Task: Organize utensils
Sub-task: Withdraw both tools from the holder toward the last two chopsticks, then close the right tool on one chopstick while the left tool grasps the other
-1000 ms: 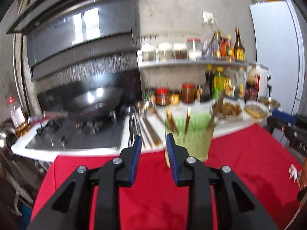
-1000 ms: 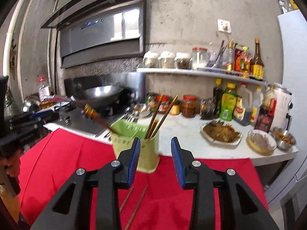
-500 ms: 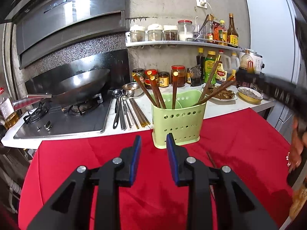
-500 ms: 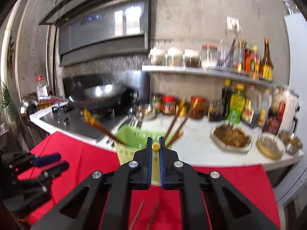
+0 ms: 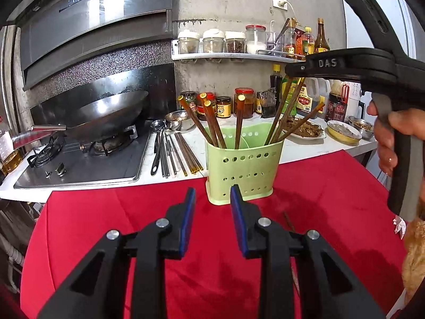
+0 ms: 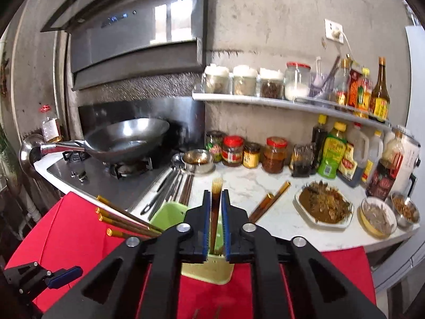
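On red cloth: green holder; right tongs opening (chopstick between), left tongs parted, empty.

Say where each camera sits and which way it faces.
Left wrist: behind the empty left tongs, low over the red cloth, facing the green holder; a hand works the right tongs.
Right wrist: above the holder, facing the counter; its opening tongs flank a chopstick.
Both show holder, wok, jars.

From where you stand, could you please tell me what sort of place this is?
Most likely a home kitchen: a wok sits on a gas stove under a range hood, and a wall shelf holds spice jars and sauce bottles above the counter.
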Demonstrator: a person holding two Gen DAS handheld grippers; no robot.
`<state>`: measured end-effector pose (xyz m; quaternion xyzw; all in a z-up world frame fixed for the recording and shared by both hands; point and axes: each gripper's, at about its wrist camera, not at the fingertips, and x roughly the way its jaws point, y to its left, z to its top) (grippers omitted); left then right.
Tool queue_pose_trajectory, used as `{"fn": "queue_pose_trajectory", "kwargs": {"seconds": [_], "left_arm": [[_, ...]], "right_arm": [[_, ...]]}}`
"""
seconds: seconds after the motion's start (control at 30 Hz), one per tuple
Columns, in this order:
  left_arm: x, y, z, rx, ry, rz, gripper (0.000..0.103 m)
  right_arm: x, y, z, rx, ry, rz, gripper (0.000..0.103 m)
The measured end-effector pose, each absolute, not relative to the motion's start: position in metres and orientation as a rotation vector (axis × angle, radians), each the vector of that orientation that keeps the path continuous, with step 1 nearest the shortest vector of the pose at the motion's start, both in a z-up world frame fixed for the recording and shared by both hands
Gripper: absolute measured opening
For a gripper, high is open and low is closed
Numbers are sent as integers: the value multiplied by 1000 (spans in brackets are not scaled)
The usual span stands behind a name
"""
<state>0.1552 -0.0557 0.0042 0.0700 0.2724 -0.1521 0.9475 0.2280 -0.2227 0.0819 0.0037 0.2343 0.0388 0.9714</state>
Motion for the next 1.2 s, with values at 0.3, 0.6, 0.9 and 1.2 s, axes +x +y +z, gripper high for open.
{"fn": "queue_pose_trajectory", "kwargs": {"seconds": [0.3,0.6,0.9,1.2], "left_arm": [[130,-35,-16,140,586,-231,26],[75,3,-64,106,660,-95,26],[39,8,-102,75,748,-88,33],[44,2,-108,98,757,-81,38]], "right_arm": [[128,-245,57,-31,437,66,34],[50,-248,-35,-10,584,84,35],[8,-231,-101,57,722,96,35],[3,-207,-119,71,768,128,34]]}}
